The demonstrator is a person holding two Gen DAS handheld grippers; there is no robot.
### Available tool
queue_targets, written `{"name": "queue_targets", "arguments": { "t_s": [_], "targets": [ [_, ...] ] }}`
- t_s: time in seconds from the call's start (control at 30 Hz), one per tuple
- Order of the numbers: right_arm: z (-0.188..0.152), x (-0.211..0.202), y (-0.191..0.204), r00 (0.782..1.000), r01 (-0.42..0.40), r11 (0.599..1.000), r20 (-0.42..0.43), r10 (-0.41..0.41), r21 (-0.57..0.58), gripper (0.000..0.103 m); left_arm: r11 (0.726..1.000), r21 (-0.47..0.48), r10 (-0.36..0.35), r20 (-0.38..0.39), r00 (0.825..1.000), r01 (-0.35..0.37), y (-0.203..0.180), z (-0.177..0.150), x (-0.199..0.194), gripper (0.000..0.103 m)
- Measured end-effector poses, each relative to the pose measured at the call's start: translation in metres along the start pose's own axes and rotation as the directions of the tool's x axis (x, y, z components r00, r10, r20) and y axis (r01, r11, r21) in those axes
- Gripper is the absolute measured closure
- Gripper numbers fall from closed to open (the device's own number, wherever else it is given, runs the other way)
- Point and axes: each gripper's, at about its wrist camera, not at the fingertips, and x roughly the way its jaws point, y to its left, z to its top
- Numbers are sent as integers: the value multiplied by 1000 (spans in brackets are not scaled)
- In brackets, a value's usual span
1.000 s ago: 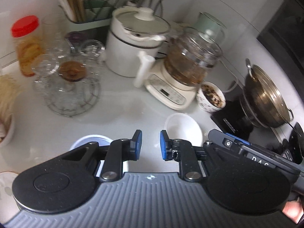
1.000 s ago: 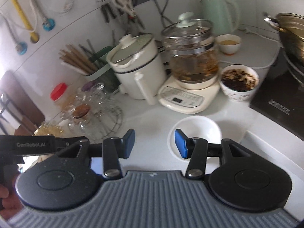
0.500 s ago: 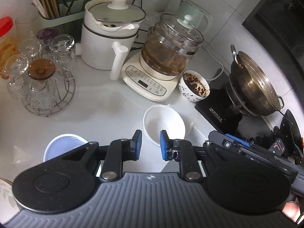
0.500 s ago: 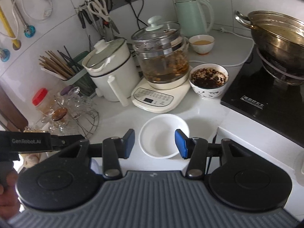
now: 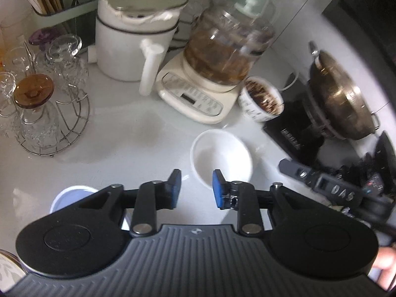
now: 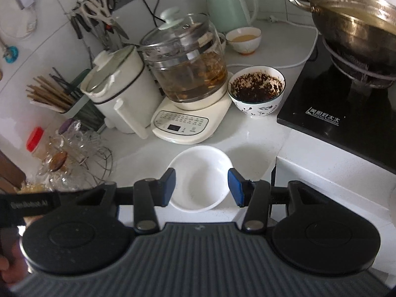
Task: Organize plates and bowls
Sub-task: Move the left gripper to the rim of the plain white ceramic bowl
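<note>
An empty white bowl (image 6: 201, 178) sits on the white counter in front of the tea maker. My right gripper (image 6: 201, 186) is open, its two pads on either side of the bowl just above it, not touching. In the left wrist view the same bowl (image 5: 221, 158) lies just ahead and right of my left gripper (image 5: 195, 185), which is open with a narrow gap and empty. A blue-rimmed plate (image 5: 71, 195) lies under the left gripper's left arm. A patterned plate edge (image 5: 7, 271) shows at the bottom left.
Behind the bowl stand a glass tea maker (image 6: 188, 74), a white pot (image 6: 118, 86), a patterned bowl of dark food (image 6: 256, 91) and a small bowl of liquid (image 6: 243, 39). A wok on an induction hob (image 6: 356, 49) is right, a glass rack (image 5: 39, 99) left.
Both grippers have moved forward and down toward the white bowl. The right gripper's pads now flank the bowl. The left gripper has opened slightly.
</note>
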Motion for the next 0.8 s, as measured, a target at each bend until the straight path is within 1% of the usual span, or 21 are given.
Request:
{"name": "queue_targets", "arguments": {
  "t_s": [0.13,0.27,0.3,0.37,0.4,0.5,0.73,0.8],
  "targets": [
    [6,18,-10,999,-10,998,-37,12,59,53,1000,7,5,-16,1000,-5,4,9,14,67],
    [13,35,-17,998,-6,996,-64,12,93,53,1000,0,0,-34,999,0,8,19,29,62],
    [15,38,-19,998,-6,995,-69,13,100,41,1000,-2,-2,-37,999,2,8,22,33,60],
    [17,45,-24,997,-10,992,-73,19,123,25,1000,-2,-9,-49,999,9,8,27,42,58],
    [18,48,-26,996,-11,991,-81,22,131,26,1000,-1,-16,-56,998,16,7,29,46,58],
    [21,61,-33,994,-13,986,-108,31,165,27,1000,2,-28,-71,997,28,5,35,61,58],
    [18,98,-50,983,26,973,-183,17,227,27,998,-13,-67,-122,990,66,4,40,99,58],
    [16,107,-52,979,30,972,-204,19,231,33,998,-15,-68,-136,988,66,6,40,108,59]
  ]
}}
